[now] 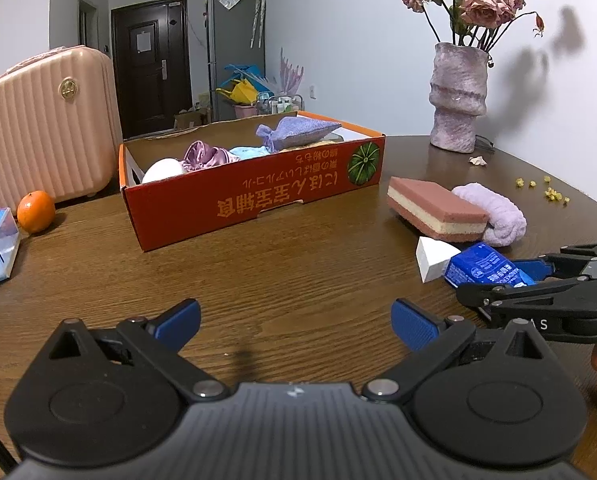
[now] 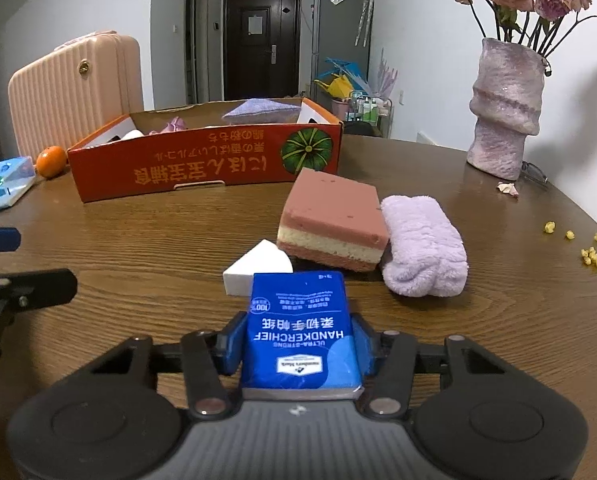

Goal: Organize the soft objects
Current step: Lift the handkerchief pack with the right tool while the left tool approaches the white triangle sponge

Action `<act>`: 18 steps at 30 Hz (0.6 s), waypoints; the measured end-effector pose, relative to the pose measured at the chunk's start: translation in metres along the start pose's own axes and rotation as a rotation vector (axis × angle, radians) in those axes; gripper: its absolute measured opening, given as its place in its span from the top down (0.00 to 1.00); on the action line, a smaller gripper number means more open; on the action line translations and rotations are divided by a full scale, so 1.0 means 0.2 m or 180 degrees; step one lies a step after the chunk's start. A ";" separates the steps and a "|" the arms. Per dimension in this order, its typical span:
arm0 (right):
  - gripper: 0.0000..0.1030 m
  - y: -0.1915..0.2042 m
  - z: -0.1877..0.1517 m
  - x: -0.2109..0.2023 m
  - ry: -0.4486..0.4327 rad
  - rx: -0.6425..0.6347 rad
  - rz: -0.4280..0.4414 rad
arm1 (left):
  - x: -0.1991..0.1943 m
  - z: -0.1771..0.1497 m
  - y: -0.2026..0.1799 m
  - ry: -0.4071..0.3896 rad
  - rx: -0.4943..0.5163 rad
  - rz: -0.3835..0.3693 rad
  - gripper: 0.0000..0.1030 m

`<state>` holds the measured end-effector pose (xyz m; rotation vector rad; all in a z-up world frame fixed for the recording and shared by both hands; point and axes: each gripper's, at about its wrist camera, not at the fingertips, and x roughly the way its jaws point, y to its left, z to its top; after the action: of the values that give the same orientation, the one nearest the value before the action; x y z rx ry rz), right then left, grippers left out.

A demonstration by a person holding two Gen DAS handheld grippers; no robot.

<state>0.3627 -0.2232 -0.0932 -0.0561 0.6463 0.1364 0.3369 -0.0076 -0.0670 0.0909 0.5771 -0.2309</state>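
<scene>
The blue handkerchief pack (image 2: 300, 332) sits clamped between the right gripper (image 2: 298, 350) jaws; left gripper (image 1: 296, 324) jaws gape.

I am working in a lived-in home, at a round dark wooden table (image 1: 258, 280) beside a pink ribbed hard-shell suitcase (image 1: 46, 128). Behind it I see a dark panelled entrance door (image 1: 150, 60), a tall grey fridge (image 1: 234, 48) and a textured pinkish vase of dried roses (image 2: 502, 112).

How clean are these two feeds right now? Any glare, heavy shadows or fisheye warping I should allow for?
Left wrist view: sharp, strong barrel bend at the edges, dark corners; the vase throws soft flower shadows on the wall; the left gripper shadows the table. Right wrist view: sharp, the table edge bowed; sheen on the wood beside the vase; the print on the tissue pack in the right gripper stays readable.
</scene>
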 end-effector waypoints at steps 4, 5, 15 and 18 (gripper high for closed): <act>0.50 -0.02 0.00 -0.03 -0.0060 0.0039 -0.0005 | 0.00 0.00 0.00 0.0003 0.0009 0.0003 0.00; 0.50 -0.03 0.00 -0.04 -0.0095 0.0060 -0.0010 | 0.00 0.00 0.00 0.0003 0.0008 0.0003 0.00; 0.50 -0.16 0.03 -0.14 -0.0399 0.0340 -0.0153 | 0.01 0.00 0.00 0.0003 0.0008 0.0017 0.00; 0.50 -0.18 0.04 -0.14 -0.0425 0.0374 -0.0174 | 0.01 -0.01 -0.01 0.0008 0.0017 0.0030 0.00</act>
<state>0.3495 -0.2607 -0.0694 0.0483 0.5179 0.0486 0.3383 -0.0094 -0.0694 0.0990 0.5786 -0.2232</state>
